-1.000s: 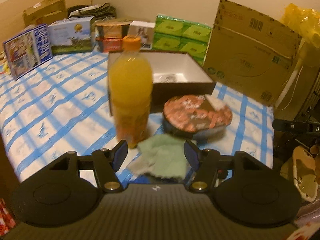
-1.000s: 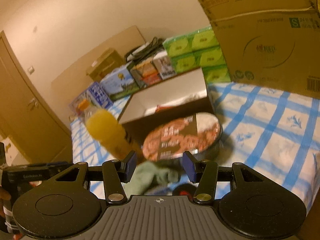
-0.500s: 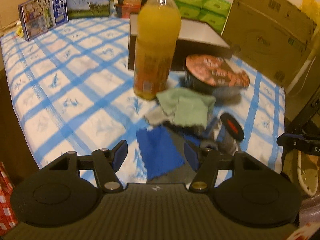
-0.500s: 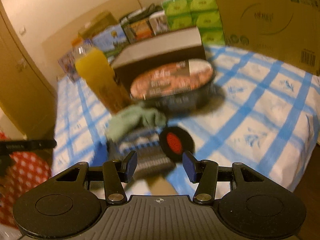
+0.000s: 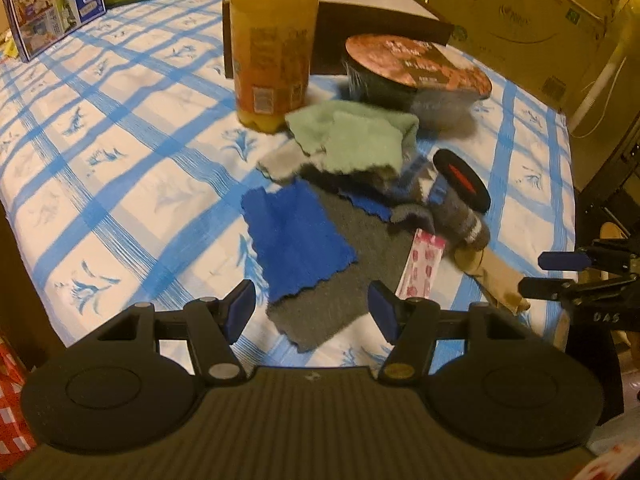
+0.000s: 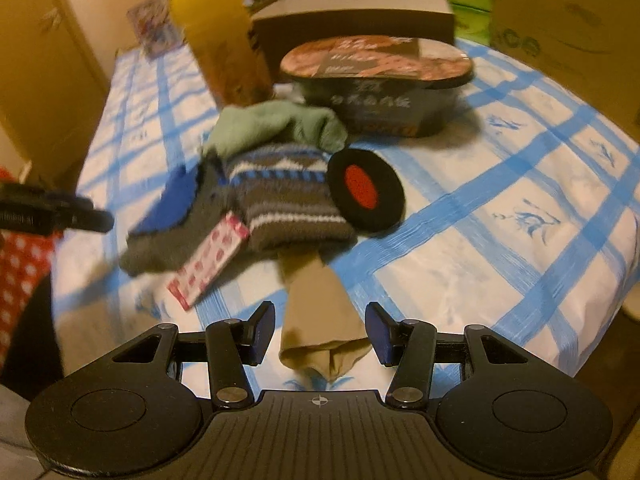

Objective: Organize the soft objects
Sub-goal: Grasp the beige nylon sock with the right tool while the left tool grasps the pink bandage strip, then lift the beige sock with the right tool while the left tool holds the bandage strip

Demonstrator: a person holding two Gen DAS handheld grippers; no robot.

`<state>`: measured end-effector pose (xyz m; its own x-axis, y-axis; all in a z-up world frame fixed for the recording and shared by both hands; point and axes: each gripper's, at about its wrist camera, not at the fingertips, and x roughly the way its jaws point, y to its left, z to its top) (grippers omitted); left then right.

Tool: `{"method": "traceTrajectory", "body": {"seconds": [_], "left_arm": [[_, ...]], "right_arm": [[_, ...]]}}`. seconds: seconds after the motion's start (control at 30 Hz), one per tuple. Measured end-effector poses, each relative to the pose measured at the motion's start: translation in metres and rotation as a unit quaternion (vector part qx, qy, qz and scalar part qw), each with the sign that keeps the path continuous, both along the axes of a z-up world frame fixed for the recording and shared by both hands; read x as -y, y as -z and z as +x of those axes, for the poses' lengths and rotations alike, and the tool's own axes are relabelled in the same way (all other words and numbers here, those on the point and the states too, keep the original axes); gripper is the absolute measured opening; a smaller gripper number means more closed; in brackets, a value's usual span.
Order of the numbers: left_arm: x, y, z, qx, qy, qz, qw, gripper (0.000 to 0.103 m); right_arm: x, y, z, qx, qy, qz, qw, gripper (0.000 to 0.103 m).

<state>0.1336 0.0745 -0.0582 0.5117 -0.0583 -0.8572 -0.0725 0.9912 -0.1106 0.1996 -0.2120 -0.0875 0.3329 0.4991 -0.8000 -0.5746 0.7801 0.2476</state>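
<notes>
A heap of soft things lies on the blue-checked tablecloth: a green cloth (image 5: 352, 140) (image 6: 276, 126), a blue cloth (image 5: 294, 236) on a grey cloth (image 5: 332, 300), a patterned knit sock (image 6: 286, 200) (image 5: 460, 216) and a tan stocking (image 6: 320, 316). My left gripper (image 5: 311, 312) is open and empty, just short of the grey cloth's near edge. My right gripper (image 6: 320, 334) is open, its fingers on either side of the stocking's near end, and shows at the right in the left wrist view (image 5: 560, 276).
An orange juice bottle (image 5: 274, 40) and a noodle bowl (image 5: 416, 72) stand just behind the heap, with an open brown box (image 6: 352, 8) further back. A black-and-red round disc (image 6: 366, 190) and a pink-patterned packet (image 6: 208, 260) lie by the sock. Cardboard boxes line the far side.
Both grippers have pulled back and tilted down toward the near table edge, bringing the cloth heap, sock and stocking into view. Both stay open.
</notes>
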Motion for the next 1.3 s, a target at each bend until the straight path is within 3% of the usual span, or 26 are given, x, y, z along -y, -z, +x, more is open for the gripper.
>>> {"method": "traceTrajectory", "body": {"seconds": [0.4, 0.7, 0.77, 0.87, 1.0, 1.3], "left_arm": [[0.020, 0.020, 0.007, -0.007, 0.046, -0.003, 0.9989, 0.059], [0.034, 0.030, 0.012, -0.010, 0.075, -0.003, 0.9971, 0.059], [0.041, 0.032, 0.012, -0.009, 0.088, 0.001, 0.9960, 0.059], [0.051, 0.036, 0.012, -0.007, 0.107, 0.002, 0.9942, 0.059], [0.067, 0.043, 0.014, -0.003, 0.133, 0.019, 0.9909, 0.057], [0.102, 0.061, 0.018, 0.026, 0.176, 0.103, 0.9786, 0.048]], "right_arm": [[-0.029, 0.020, 0.007, 0.024, -0.027, -0.042, 0.998, 0.051], [-0.031, 0.035, 0.005, 0.019, -0.021, -0.047, 0.998, 0.050], [-0.030, 0.036, 0.005, 0.021, -0.021, -0.053, 0.998, 0.032], [-0.024, 0.035, 0.005, 0.022, -0.018, -0.052, 0.998, 0.014], [-0.012, 0.033, 0.004, 0.012, -0.007, -0.050, 0.999, 0.012], [0.013, 0.034, -0.004, -0.005, 0.029, -0.036, 0.999, 0.012]]}}
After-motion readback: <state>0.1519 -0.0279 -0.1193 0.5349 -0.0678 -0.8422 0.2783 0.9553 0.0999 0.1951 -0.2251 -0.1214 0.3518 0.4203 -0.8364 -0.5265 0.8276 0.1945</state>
